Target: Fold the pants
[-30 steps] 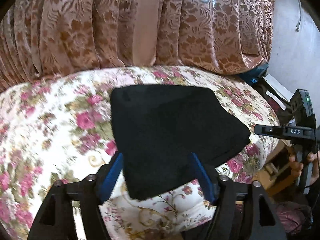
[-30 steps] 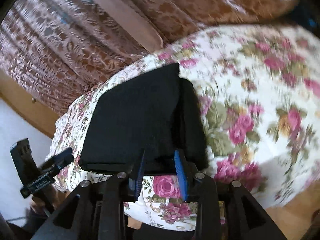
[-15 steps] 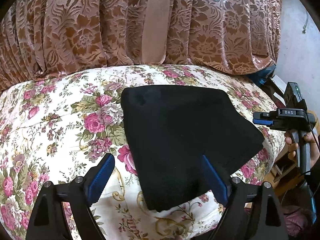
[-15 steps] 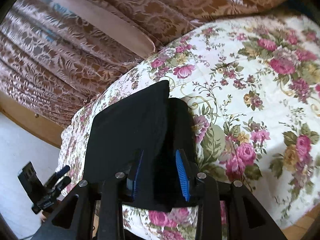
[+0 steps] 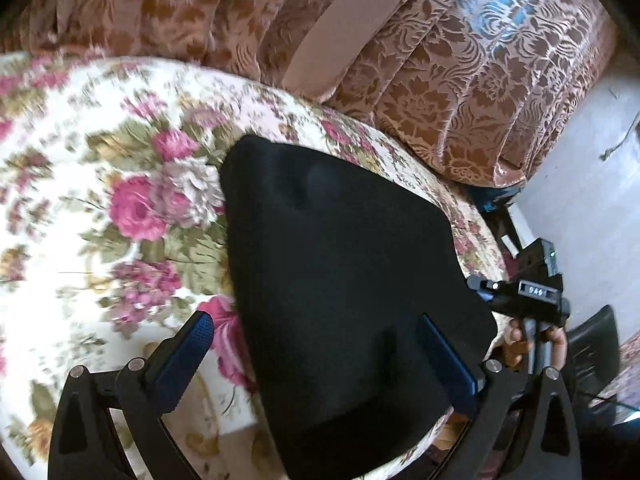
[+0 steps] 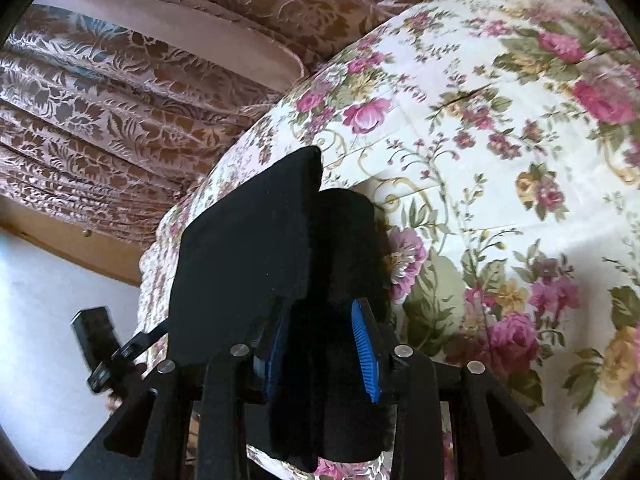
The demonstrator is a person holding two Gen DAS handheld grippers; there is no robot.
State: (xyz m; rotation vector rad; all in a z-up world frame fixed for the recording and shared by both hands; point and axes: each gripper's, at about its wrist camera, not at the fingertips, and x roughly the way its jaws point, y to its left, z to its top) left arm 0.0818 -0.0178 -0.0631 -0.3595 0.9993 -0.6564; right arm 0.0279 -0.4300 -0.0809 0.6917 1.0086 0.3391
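A bed (image 5: 80, 240) covered with a cream bedspread (image 6: 500, 160) printed with pink roses and green leaves fills most of both views. Behind it hangs a brown curtain (image 5: 460, 80) with a raised flower pattern, pleated in folds. On the bed, near its edge, lie the black pants (image 5: 340, 280), folded into a compact, thick, flat bundle. In the left wrist view the bundle is roughly a wedge: a narrower rounded end lies farther onto the bed toward the curtain, and it widens toward the near edge of the bed, so its long axis runs from the camera away toward the curtain. In the right wrist view an upper layer of cloth lies over a rounder lower layer that pokes out on its right side. The left gripper (image 5: 316, 356) has its blue-padded fingers (image 5: 188, 344) spread wide and has just been opening; one finger is over the bedspread, the other over the pants, and neither pad presses the cloth. The right gripper (image 6: 320, 344) has its fingers (image 6: 366, 356) close together with the near edge of the pants clamped between them. A hand (image 5: 556, 344) holds the right gripper's handle beyond the bed's edge.
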